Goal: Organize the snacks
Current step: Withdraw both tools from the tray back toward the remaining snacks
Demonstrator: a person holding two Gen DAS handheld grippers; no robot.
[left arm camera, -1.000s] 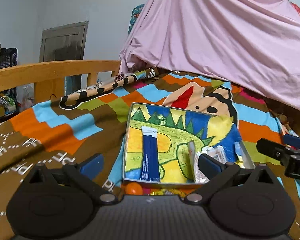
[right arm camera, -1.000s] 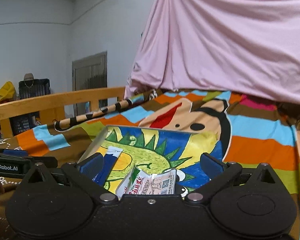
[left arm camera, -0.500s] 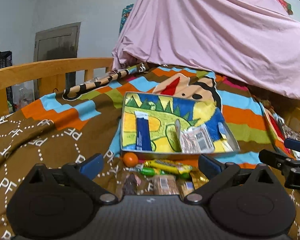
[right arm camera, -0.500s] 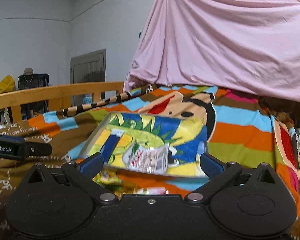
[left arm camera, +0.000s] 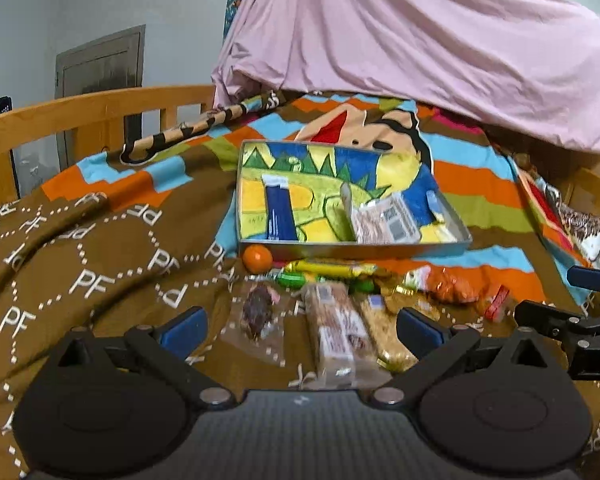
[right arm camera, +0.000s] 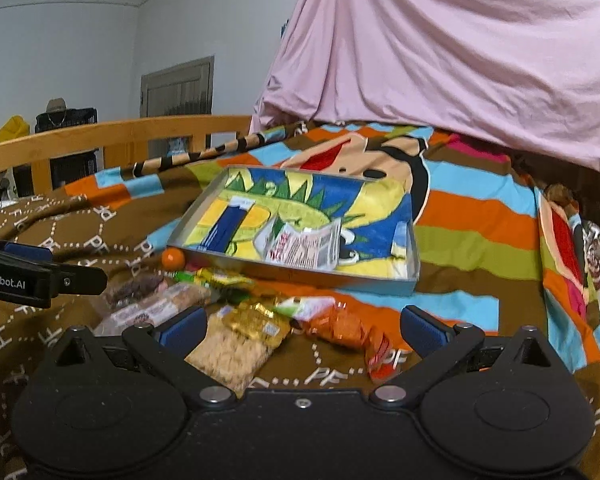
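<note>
Left gripper (left arm camera: 300,326): your jaws stand wide apart, nothing between them, hovering over the near end of the snack pile (left arm camera: 352,300)
Right gripper (right arm camera: 300,326): also spread and empty, over the pile's right part
Where the snacks lie: loose on the bed blanket (left arm camera: 80,272), just in front of the tray (left arm camera: 356,249); the tray is straight ahead, beyond the pile
Key relation: the long pale bar (left arm camera: 336,330) runs lengthwise away from your left gripper, right between its fingers, so that hand looks nearest to it
Right-side option: the peanut bar (right arm camera: 230,350) and gold packet (right arm camera: 260,320) sit by your right gripper's left finger
Count in tray: one blue stick (left arm camera: 278,212), one white printed packet (left arm camera: 384,222), plus slimmer items I can't number
Count outside: one orange ball (left arm camera: 257,258); wrapped pieces overlap, too blurred to total
</note>
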